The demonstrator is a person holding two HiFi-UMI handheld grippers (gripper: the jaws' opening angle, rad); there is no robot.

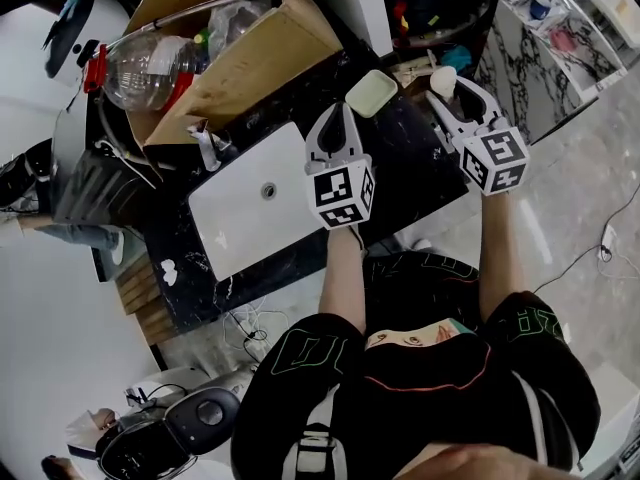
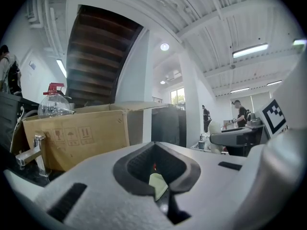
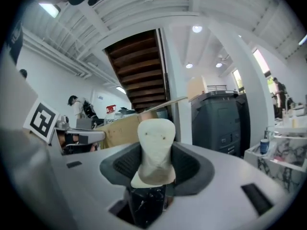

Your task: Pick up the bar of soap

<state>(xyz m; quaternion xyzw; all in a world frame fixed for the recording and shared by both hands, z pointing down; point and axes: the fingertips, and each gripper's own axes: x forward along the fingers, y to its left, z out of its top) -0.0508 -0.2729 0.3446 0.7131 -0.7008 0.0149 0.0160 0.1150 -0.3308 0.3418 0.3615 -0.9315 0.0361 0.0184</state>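
Note:
In the head view my right gripper [image 1: 452, 93] is shut on a cream bar of soap [image 1: 443, 80], held above the right end of the dark marble counter [image 1: 410, 173]. The right gripper view shows the soap [image 3: 154, 147] upright between the pads, sticking out past the tips of the right gripper [image 3: 153, 176]. My left gripper [image 1: 345, 111] hangs shut over the counter, just left of a pale green soap dish [image 1: 371, 92]. A sliver of that dish [image 2: 156, 185] shows through the gap behind the tips of the left gripper [image 2: 165, 195], which holds nothing.
A white sink [image 1: 255, 203] with a chrome faucet [image 1: 205, 143] lies left of the grippers. Behind it stand a cardboard box [image 1: 250, 58] and a clear bottle with a red cap [image 1: 140, 68]. A marble-patterned cabinet [image 1: 545, 58] stands at the right.

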